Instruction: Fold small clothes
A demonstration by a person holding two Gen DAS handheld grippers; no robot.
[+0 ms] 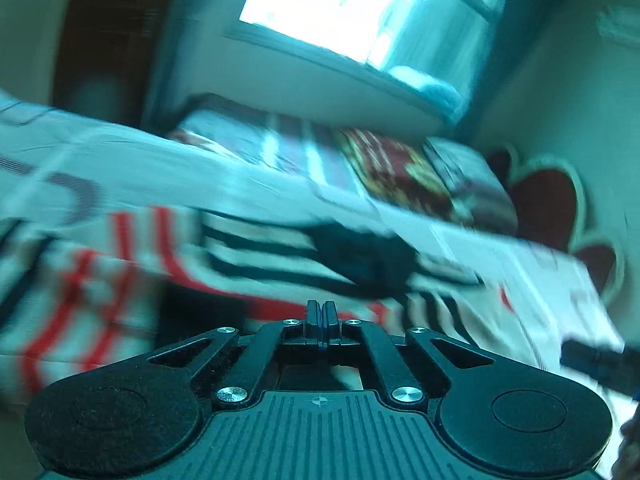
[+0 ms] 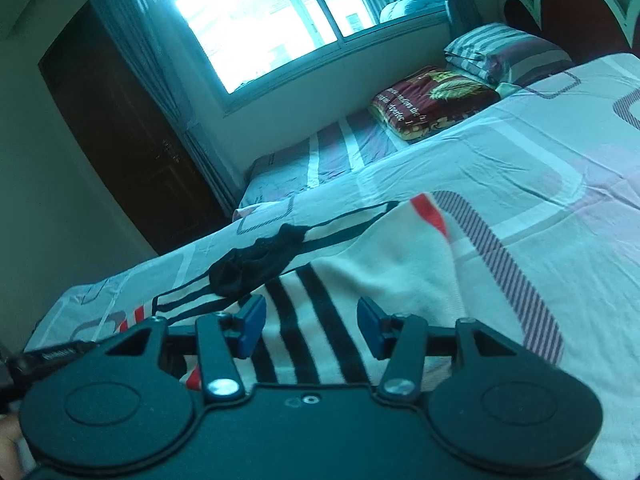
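Observation:
A white garment with black and red stripes point(image 2: 380, 264) lies spread on the bed. A small black piece of clothing point(image 2: 256, 268) sits crumpled on its far edge. My right gripper point(image 2: 312, 328) hovers open just over the black stripes, with nothing between its blue pads point(image 2: 252, 328). The left wrist view is blurred. There the same striped garment point(image 1: 248, 248) and the black piece point(image 1: 360, 256) lie ahead of my left gripper point(image 1: 322, 312). Its fingers are pressed together, and I see no cloth between them.
The bed sheet point(image 2: 520, 152) is pale with grey rounded shapes. A dark red folded blanket point(image 2: 432, 100) and a striped pillow point(image 2: 500, 52) lie toward the headboard point(image 2: 568, 12). A window point(image 2: 256, 12) and a dark door point(image 2: 120, 128) are beyond the bed.

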